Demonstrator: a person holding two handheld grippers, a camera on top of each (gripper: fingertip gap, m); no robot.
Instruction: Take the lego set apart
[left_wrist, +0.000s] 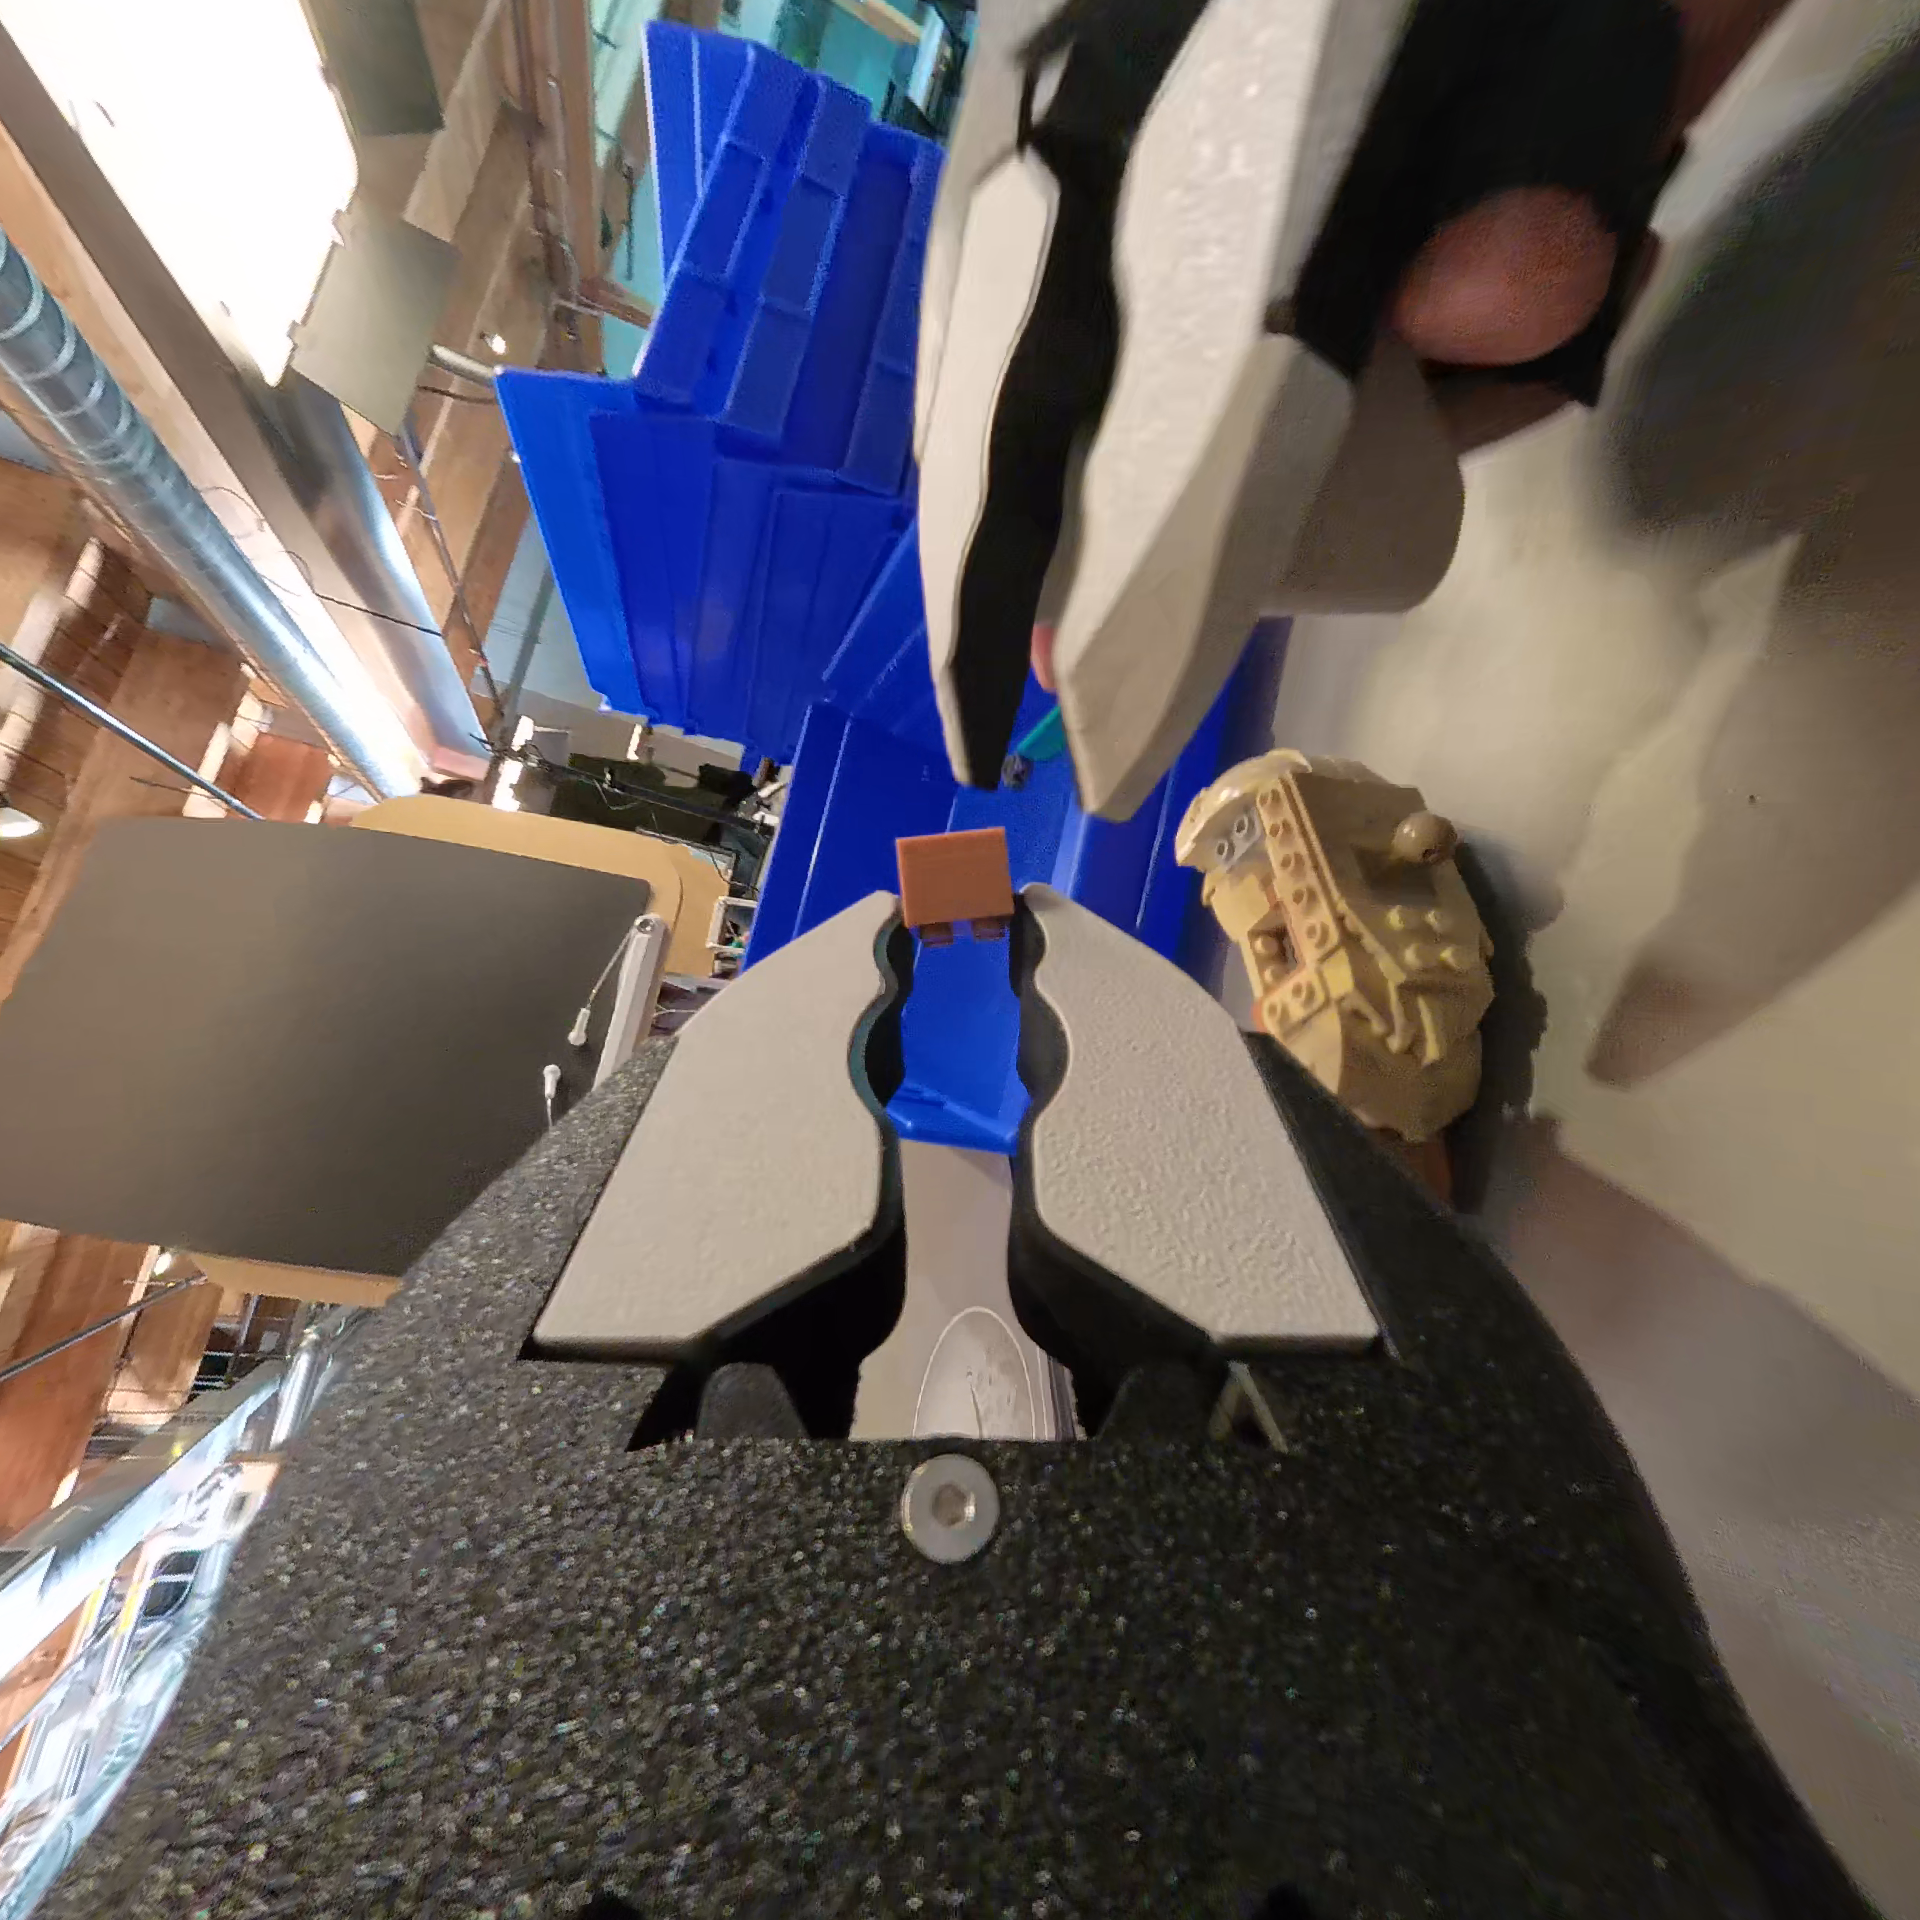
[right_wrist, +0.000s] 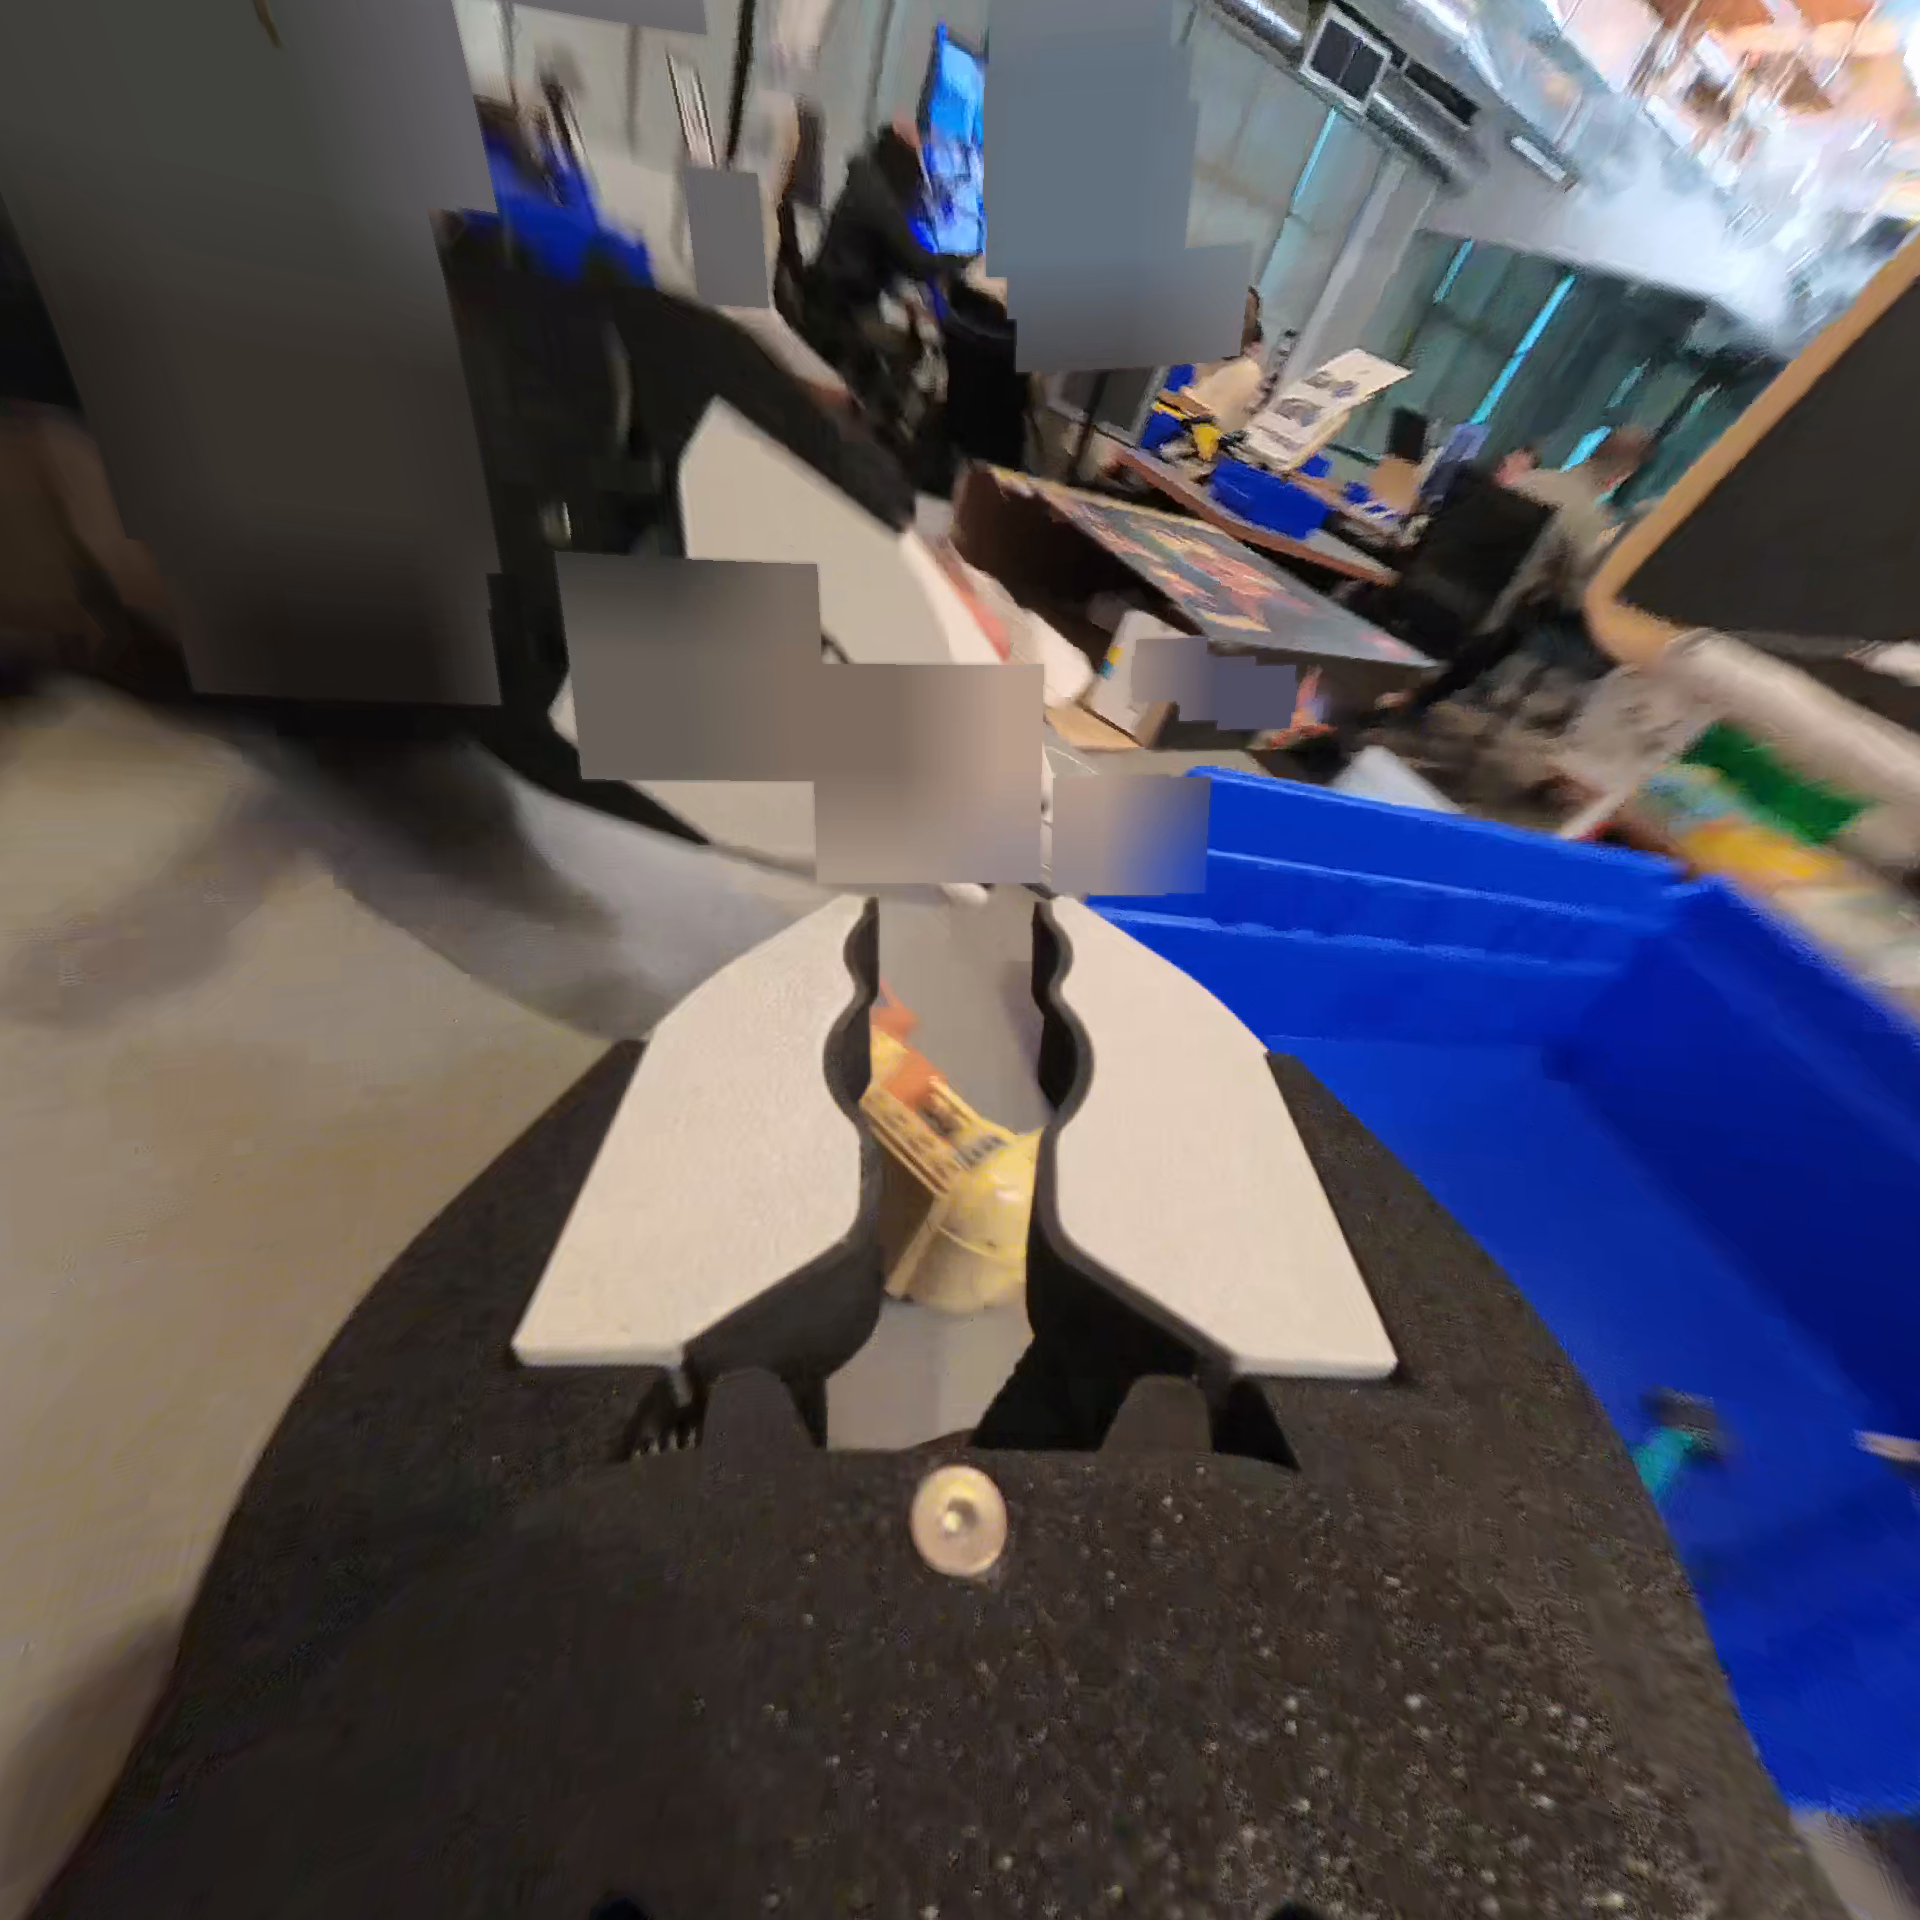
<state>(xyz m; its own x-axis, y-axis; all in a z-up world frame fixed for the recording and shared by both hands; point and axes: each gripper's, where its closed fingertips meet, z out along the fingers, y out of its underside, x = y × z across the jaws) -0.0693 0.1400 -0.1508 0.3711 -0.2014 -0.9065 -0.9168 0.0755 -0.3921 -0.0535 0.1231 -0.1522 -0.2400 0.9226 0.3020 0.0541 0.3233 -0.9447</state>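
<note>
Two textured grey finger pairs: left fingers (left_wrist: 956, 906) pinching smooth brown square tile (left_wrist: 954, 871), right fingers (right_wrist: 954, 914) apart.

Brown brick (left_wrist: 954, 875): matt plastic, smooth.
Tan brick model (left_wrist: 1340, 935): studded plastic, slight sheen.
Blue bin (left_wrist: 1132, 862): glossy moulded plastic.
Worktop (left_wrist: 1558, 665): smooth, matt grey.
Left gripper (left_wrist: 958, 906) fingers (left_wrist: 769, 1122): grainy matt grey.

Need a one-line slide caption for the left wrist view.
Left tool grips a brown brick before blue bins, tan model alongside.
</note>
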